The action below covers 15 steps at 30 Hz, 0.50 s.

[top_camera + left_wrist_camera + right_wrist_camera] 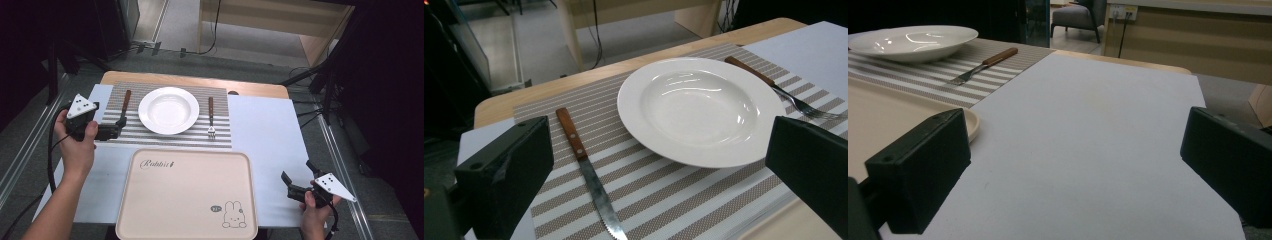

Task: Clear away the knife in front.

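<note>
Clearly my left gripper (118,126) is the one placed for this: its jaws stand wide apart with nothing between them, hovering at the near-left corner of the striped placemat (220,137), right at the blade end of the knife (124,106). Seen along those jaws in the left gripper view, the knife (588,173) lies just ahead of my fingers, nearer the left one, its serrated blade pointing back towards me and its wooden handle running away and a little leftward. That long axis runs roughly along my reach rather than across it, so I judge I would have to turn the wrist before the fingers could close across the blade or handle.

Past the knife, to the right of my fingers, sits the white plate (168,110), then the fork (211,117) beyond it. The tray (187,200) lies nearer me.

Over on the far side, my right gripper (295,176) is likewise spread open and empty above bare white sheet (1088,140), well apart from the knife.
</note>
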Motion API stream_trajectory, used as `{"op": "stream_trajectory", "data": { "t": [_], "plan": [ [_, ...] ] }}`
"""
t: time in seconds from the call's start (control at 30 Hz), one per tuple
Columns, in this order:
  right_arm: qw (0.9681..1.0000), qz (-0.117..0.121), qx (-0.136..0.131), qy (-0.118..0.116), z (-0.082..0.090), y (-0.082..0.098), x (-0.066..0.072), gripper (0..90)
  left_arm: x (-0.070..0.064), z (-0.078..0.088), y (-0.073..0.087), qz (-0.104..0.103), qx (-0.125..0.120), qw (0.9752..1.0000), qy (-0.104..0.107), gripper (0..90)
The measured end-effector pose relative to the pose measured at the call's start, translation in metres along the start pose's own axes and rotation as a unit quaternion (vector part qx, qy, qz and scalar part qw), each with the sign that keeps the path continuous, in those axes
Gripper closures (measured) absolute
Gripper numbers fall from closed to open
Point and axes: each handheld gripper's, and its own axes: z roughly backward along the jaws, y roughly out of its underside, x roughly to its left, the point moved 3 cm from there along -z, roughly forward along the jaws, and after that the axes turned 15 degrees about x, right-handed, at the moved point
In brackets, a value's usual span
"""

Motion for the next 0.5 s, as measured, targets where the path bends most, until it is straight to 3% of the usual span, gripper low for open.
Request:
{"op": "stream_trajectory", "data": {
  "t": [0.23,0.33,0.5],
  "plan": [
    [1.0000,-0.001,0.000,-0.003,0.000,0.000,0.000,0.0,0.010,-0.017,-0.017,0.015,0.031,0.9994,-0.002,0.0],
    [1.0000,-0.002,0.001,-0.004,0.000,0.000,0.000,0.0,0.015,-0.026,-0.024,0.017,0.045,0.9988,-0.013,6.0],
    [1.0000,0.003,0.003,-0.003,-0.001,0.000,0.000,0.0,0.022,-0.040,-0.033,0.025,0.063,0.9977,-0.008,6.0]
  ]
}}
